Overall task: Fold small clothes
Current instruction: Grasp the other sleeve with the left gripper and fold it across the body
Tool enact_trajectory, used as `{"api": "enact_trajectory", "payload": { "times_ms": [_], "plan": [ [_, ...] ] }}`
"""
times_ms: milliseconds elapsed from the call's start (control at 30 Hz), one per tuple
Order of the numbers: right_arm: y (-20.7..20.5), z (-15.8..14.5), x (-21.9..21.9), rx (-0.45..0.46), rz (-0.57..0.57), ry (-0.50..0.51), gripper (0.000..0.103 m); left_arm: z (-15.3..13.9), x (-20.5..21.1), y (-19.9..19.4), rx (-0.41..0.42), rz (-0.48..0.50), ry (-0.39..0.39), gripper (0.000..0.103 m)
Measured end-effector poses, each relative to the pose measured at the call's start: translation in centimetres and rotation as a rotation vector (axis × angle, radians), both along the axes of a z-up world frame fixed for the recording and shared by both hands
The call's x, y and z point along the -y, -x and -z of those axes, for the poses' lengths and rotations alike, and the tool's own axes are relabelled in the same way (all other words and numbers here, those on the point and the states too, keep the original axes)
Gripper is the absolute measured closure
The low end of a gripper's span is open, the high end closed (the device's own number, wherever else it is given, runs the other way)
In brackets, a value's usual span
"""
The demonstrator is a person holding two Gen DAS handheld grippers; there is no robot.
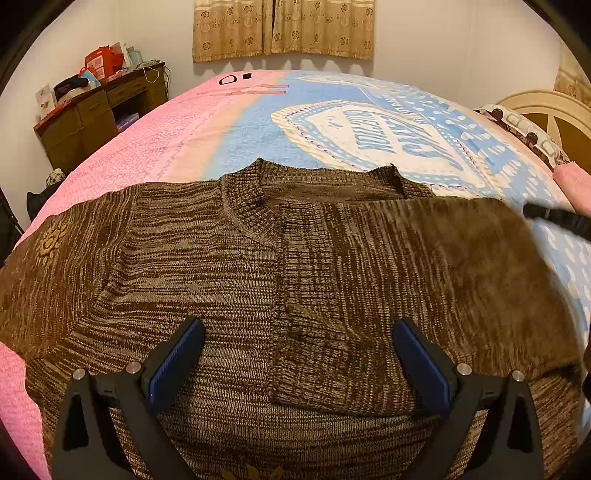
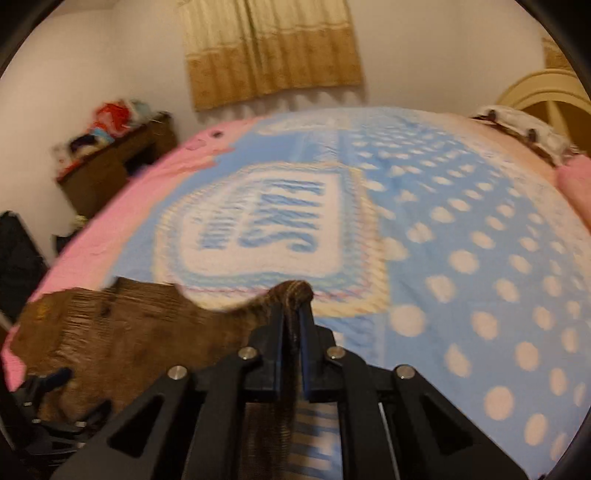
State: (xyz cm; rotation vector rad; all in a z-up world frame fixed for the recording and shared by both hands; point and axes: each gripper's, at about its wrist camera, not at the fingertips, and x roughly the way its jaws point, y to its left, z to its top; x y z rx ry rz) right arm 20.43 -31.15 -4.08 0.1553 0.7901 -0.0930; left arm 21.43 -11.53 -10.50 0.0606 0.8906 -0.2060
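Observation:
A brown knitted sweater [image 1: 207, 258] lies spread on the bed, neck toward the far side, with one sleeve folded across its chest. My left gripper [image 1: 299, 354] hovers open over the lower middle of the sweater, its blue pads wide apart and nothing between them. In the right wrist view my right gripper [image 2: 293, 314] is shut on a fold of the sweater's edge [image 2: 291, 291], lifted off the blanket, and the rest of the sweater [image 2: 122, 332] trails down to the left. The right gripper's dark tip [image 1: 554, 216] also shows at the right edge of the left wrist view.
The bed carries a pink and blue blanket [image 1: 332, 122] with white dots and lettering. A brown desk [image 1: 99, 110] piled with boxes and bags stands at the far left. A cream headboard [image 1: 546, 110] and a patterned pillow [image 1: 524, 133] are at the right. Curtains [image 1: 284, 29] hang behind.

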Motion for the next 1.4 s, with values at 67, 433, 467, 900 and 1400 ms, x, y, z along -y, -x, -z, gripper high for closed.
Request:
{"api": "enact_trajectory", "payload": {
  "times_ms": [67,433,467,900,1400],
  "plan": [
    [-0.5,1.7,0.7,-0.096,0.057,0.062,0.087,0.0,0.0,0.0,0.0,0.0,0.002,0.001],
    [10.3,-4.5,-4.3,0.156,0.042,-0.148,0.039,-4.5,-10.3,3.4,0.106,-0.14,0.035,0.001],
    [11.1,-4.7,-5.6,0.173,0.021,-0.147,0.035,-5.0,-12.4,3.7,0.118,-0.178,0.05,0.001],
    [14.2,-3.5,-19.2,0.15,-0.265,-0.156,0.035,-2.5,-38.6,4.2,0.027,-0.765,0.361,0.001],
    [14.3,-2.1,-19.4,0.085,-0.21,-0.217,0.035,-1.2,-39.1,1.4,0.063,-0.844,0.259,0.083]
  ]
}}
